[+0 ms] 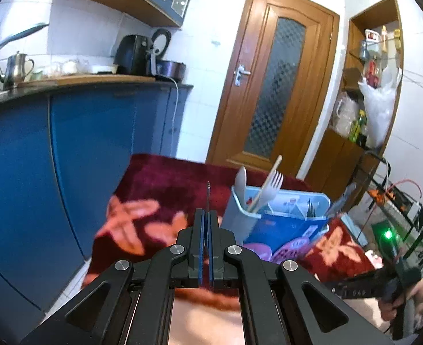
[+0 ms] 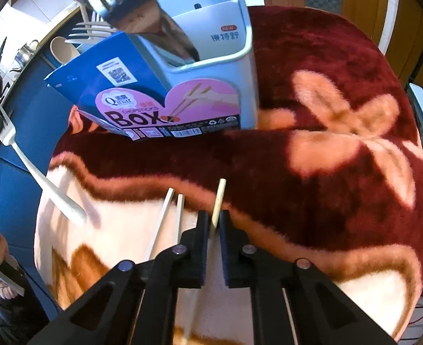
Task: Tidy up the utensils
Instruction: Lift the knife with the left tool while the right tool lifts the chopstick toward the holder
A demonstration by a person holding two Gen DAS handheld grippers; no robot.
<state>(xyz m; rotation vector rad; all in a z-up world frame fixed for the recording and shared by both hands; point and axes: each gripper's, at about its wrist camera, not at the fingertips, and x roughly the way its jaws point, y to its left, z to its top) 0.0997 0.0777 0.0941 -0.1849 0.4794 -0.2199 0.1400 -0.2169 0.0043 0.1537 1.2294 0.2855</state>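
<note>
Here a plush maroon blanket [image 2: 326,57] with pale flower shapes covers the surface, and the light-blue chopstick box [image 2: 211,86] stands on it as the landmark. Just before the box, the right tongs [image 2: 215,224] are clenched on a wooden chopstick [image 2: 219,198]; two more chopsticks [image 2: 165,215] lie to that side. The left tongs [image 1: 206,221], beside the box, are clenched on a thin fork [image 2: 38,178]. Behind the box stand blue cabinets [image 1: 82,143] and a wooden door [image 1: 269,86].
</note>
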